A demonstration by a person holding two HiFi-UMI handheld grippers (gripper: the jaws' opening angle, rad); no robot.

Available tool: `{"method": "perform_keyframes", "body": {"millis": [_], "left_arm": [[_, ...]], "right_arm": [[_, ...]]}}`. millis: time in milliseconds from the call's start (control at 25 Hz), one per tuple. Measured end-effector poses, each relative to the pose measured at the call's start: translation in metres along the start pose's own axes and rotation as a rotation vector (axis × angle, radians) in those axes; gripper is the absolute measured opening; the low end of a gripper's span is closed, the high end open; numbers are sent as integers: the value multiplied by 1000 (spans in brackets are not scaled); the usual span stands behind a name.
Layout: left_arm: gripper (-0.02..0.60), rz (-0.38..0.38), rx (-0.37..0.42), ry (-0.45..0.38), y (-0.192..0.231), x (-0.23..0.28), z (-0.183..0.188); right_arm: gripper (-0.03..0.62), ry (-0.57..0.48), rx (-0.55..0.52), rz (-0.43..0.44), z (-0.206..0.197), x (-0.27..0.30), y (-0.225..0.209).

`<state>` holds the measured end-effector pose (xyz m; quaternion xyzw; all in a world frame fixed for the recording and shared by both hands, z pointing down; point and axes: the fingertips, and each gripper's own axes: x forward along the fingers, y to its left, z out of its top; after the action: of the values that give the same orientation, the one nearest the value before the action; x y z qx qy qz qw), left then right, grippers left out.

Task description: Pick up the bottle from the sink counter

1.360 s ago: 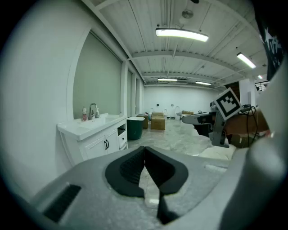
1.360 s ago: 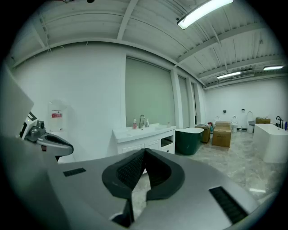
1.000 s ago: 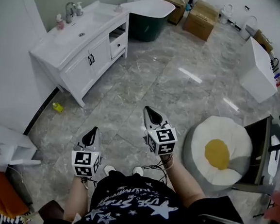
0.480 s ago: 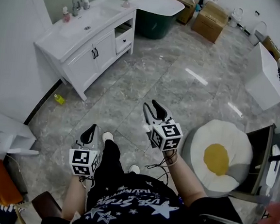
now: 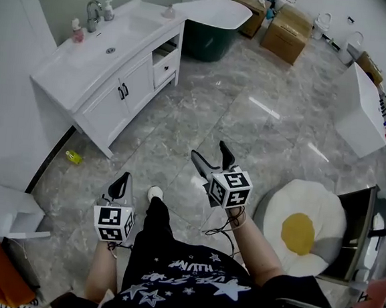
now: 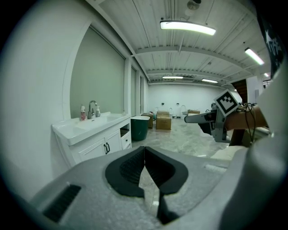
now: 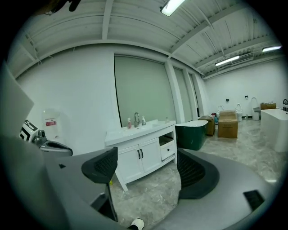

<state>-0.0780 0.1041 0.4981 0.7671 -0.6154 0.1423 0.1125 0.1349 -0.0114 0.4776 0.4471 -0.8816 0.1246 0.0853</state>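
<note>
A small pink bottle (image 5: pixel 77 31) and a white pump bottle (image 5: pixel 109 10) stand either side of the faucet (image 5: pixel 93 14) on the white sink counter (image 5: pixel 66 68) at the upper left. Both grippers are held over the floor, well short of the counter. My left gripper (image 5: pixel 121 180) is shut and empty, its pads meeting (image 6: pixel 144 150). My right gripper (image 5: pixel 216 159) is opening, with nothing between its spread jaws (image 7: pixel 146 166). Over it, the pink bottle (image 7: pixel 129 123) and white bottle (image 7: pixel 143 121) show far off; they also appear in the left gripper view (image 6: pixel 83 113).
A dark green bathtub (image 5: pixel 211 24) stands beyond the vanity, with cardboard boxes (image 5: pixel 284 27) behind it. An egg-shaped cushion (image 5: pixel 301 216) lies right of my right arm, and a white cabinet (image 5: pixel 358 104) stands further back. A small yellow-green item (image 5: pixel 74 157) lies on the floor by the vanity's foot.
The right gripper's jaws have gone from shut to wide apart. The person has stepped forward, a foot now out in front, and the vanity sits nearer.
</note>
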Motion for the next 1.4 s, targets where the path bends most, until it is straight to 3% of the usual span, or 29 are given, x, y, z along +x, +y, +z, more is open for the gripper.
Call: {"method": "perform_keyframes", "body": {"millis": [400,640,840,1120,1400], "left_arm": [[20,-63,1,28,134,168,64],[20,-75,20,-5,199,227,107],[20,-43,-34,-20,234,251,114],[20,3,-40,-19,263,284,121],[20,78,-36,-3,291,365,145]], "right_arm": [[407,35,31,-82,64,188,-46],[407,15,27,-90,109,273,-48],[407,28,2,-72,119,318,-48],[407,17,-9,-35,135,379,-67],[407,-5,-6,16,163,481,-132]]}}
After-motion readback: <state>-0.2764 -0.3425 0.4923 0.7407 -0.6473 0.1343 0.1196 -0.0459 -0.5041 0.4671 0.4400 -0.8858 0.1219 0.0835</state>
